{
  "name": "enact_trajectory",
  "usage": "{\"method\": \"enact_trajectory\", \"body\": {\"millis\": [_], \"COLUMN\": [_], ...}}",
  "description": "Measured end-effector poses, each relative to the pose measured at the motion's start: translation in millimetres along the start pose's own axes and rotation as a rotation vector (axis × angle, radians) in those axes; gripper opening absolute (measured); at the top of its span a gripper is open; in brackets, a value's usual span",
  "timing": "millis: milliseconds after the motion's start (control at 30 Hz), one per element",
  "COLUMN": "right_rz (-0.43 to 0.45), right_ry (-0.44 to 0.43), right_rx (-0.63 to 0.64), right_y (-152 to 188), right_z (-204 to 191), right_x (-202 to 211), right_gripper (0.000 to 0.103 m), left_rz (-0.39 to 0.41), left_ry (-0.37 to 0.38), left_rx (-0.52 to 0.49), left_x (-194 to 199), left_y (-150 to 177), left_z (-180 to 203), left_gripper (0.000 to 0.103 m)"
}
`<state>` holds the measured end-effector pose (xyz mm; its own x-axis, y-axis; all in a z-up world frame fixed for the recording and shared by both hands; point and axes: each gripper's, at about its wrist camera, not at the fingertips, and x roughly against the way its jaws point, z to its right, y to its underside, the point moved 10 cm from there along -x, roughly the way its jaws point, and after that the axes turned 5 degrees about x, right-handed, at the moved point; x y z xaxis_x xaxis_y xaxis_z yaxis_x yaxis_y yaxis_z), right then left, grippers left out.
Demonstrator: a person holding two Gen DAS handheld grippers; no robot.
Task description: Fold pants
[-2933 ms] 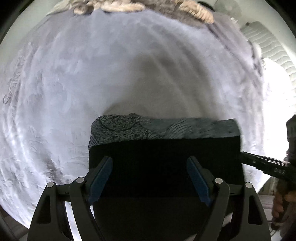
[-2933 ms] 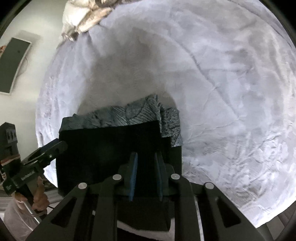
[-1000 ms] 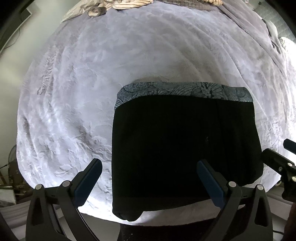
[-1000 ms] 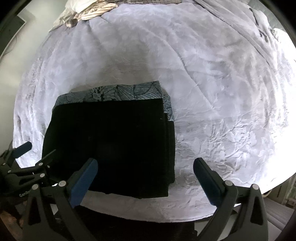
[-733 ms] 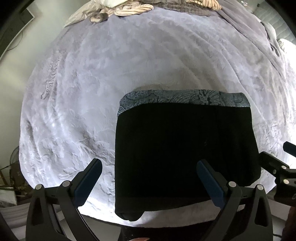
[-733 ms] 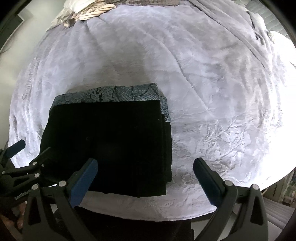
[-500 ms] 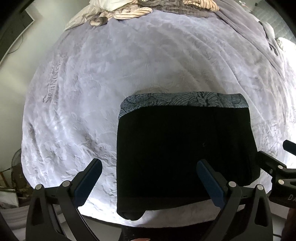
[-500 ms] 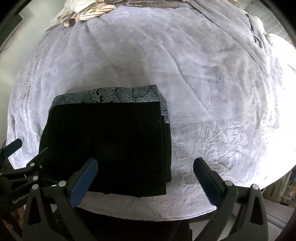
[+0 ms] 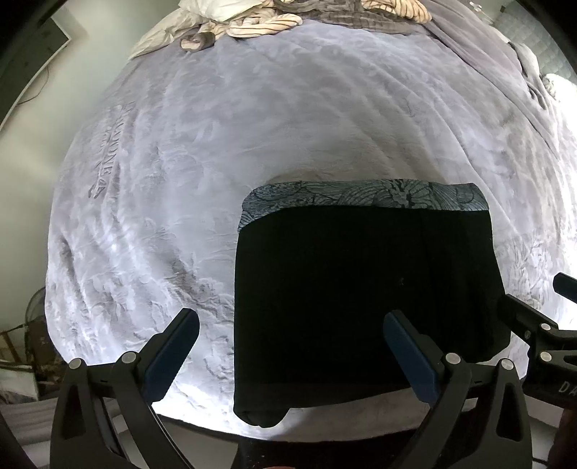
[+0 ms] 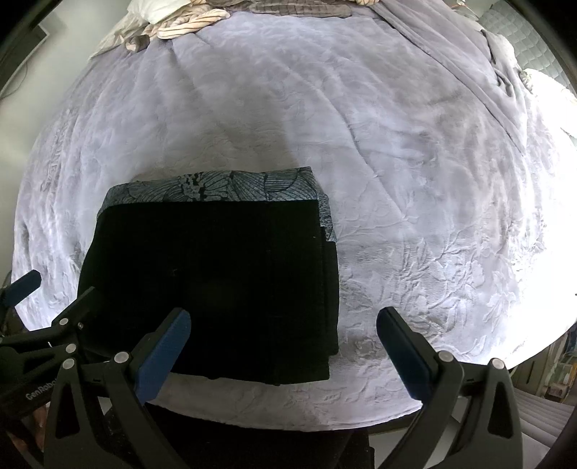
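Observation:
The black pants point(image 9: 364, 292) lie folded into a flat rectangle near the front edge of the bed, with a grey leaf-patterned layer showing along the far edge. They also show in the right wrist view point(image 10: 216, 285). My left gripper point(image 9: 290, 350) is open and empty, raised above the pants' near left part. My right gripper point(image 10: 283, 346) is open and empty, above the pants' near right corner. Each gripper shows at the edge of the other's view.
A pale lilac embossed blanket point(image 9: 252, 119) covers the bed. Crumpled striped bedding and pillows point(image 9: 274, 18) lie at the far end. A grey throw point(image 10: 468, 61) runs along the far right. The bed's front edge point(image 10: 288, 422) is just below the grippers.
The right gripper, shut on the pants' near edge 2.9 s ago, has opened. Both grippers have drawn back and up from the folded pants, which stay flat.

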<state>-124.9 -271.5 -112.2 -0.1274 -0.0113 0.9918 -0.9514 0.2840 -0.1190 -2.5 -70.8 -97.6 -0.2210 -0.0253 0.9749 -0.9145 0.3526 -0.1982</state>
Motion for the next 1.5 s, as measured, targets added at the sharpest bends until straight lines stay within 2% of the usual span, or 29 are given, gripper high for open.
{"method": "enact_trajectory", "body": {"millis": [1500], "right_rz": [-0.011], "right_ry": [0.001], "right_rx": [0.019], "right_y": [-0.5], "right_z": [-5.1], "right_x": [-3.7], "right_gripper": [0.103], "left_rz": [-0.015], "left_ry": [0.001], "left_rx": [-0.010], "left_x": [-4.0], "left_y": [2.1], "left_z": [-0.7], "left_gripper": [0.103]}}
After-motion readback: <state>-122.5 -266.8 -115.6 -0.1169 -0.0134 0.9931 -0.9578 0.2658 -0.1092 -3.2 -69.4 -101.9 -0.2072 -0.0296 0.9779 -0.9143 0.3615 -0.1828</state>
